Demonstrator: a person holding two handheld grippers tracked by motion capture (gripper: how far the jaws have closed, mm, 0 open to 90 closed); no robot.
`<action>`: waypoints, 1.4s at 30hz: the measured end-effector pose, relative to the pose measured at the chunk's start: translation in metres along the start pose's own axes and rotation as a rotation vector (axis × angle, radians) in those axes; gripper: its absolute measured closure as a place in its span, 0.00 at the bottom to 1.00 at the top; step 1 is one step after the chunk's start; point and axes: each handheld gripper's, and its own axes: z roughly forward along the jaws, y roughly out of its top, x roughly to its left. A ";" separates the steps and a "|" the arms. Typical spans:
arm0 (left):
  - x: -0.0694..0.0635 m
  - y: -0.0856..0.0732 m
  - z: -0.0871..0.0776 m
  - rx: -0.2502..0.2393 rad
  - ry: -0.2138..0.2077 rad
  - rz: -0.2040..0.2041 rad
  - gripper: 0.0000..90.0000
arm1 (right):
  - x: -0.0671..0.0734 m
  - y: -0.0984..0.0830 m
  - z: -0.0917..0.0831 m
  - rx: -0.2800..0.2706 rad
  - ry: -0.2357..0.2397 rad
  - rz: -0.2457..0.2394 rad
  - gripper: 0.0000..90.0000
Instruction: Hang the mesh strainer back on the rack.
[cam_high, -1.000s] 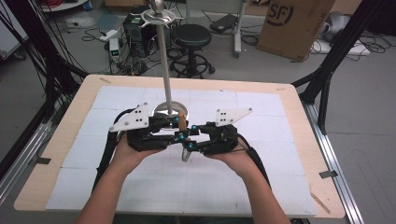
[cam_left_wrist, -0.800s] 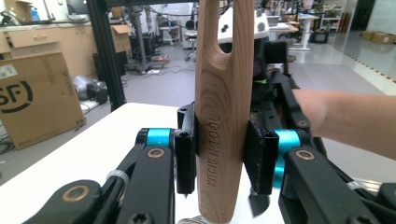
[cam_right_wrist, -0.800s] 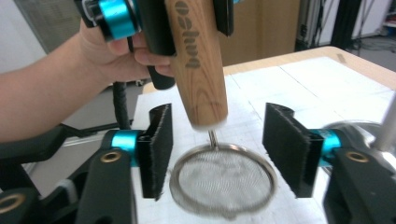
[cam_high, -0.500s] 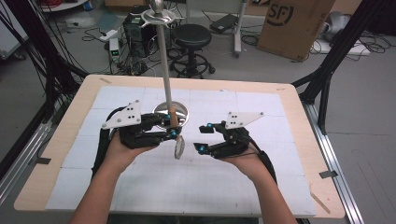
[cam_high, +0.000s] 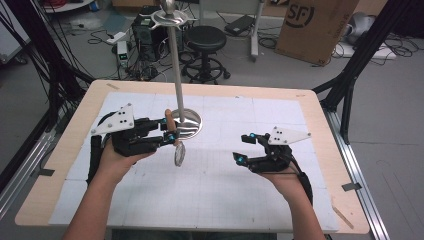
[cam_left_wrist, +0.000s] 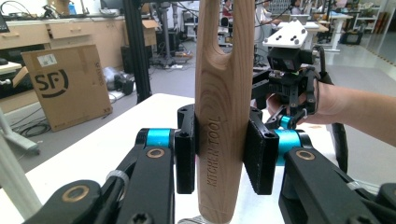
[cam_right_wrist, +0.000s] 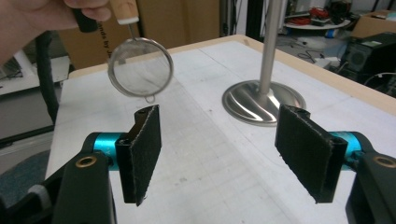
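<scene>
A: Main object?
B: Small strainer (cam_high: 178, 154) with a wooden handle (cam_left_wrist: 223, 116). Handle sits square between the left gripper (cam_high: 167, 131) jaws, both pads pressed flat on its sides, so the jaws are clamped on it. Handle runs up past the pads to a forked end above them and reads "KITCHEN TOOL" along the grain.

A: Where's the mesh end?
B: Hanging below the left jaws, clear of the table (cam_high: 210, 200), tilted. In the right gripper view the mesh bowl (cam_right_wrist: 140, 73) hangs above and beyond the near-left pad, small loop at its bottom rim.

A: Right gripper?
B: Right gripper (cam_high: 243, 148) jaws spread wide apart, nothing between the pads. Low over the mat, well apart from the strainer. In the left gripper view it sits beyond the handle, behind the right-hand pad, held by a hand (cam_left_wrist: 327, 100).

A: Anything else near the jaws?
B: Metal stand (cam_high: 186, 122), round shiny base and tall pole, just beyond the left jaws, close to the handle. In the right gripper view its base (cam_right_wrist: 263, 101) lies ahead between the two pads, nearer the right one.

A: Background?
B: Cardboard box (cam_high: 315, 27) and a black stool (cam_high: 206, 42) on the floor past the table.
</scene>
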 end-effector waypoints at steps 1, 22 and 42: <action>0.000 0.000 -0.001 0.005 0.003 0.003 0.76 | 0.000 -0.002 -0.001 0.004 -0.007 -0.001 0.34; 0.007 0.003 -0.036 -0.037 0.060 -0.004 0.76 | -0.010 -0.042 -0.016 0.013 -0.111 0.066 0.28; 0.035 0.040 -0.044 -0.023 0.157 -0.010 0.76 | -0.010 -0.042 -0.016 -0.001 -0.099 0.076 0.27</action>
